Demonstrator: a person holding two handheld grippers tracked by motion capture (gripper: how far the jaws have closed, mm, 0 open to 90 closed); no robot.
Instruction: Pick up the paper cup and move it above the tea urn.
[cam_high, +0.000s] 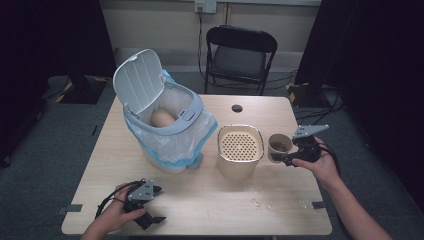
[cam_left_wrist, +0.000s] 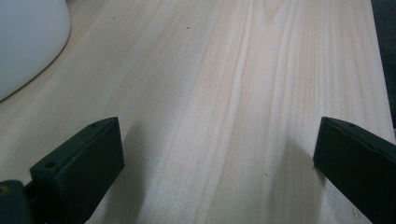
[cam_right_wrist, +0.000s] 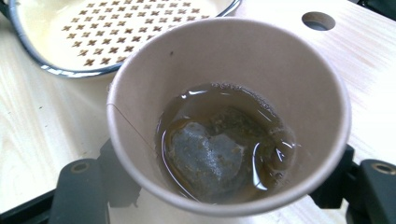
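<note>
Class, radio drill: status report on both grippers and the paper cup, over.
Right gripper shut on paper cup, teabag sitting in brown liquid. Left gripper open, idle over bare table. Strainer pot beside cup, nothing between them.

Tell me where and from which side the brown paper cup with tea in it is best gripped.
Grip the brown paper cup across its side wall below the rim, coming in level from the table's right edge, as the right gripper does now. It stands upright with liquid and a tea bag inside, so a level side grip avoids spilling; the cream perforated-lid container blocks the left.
</note>
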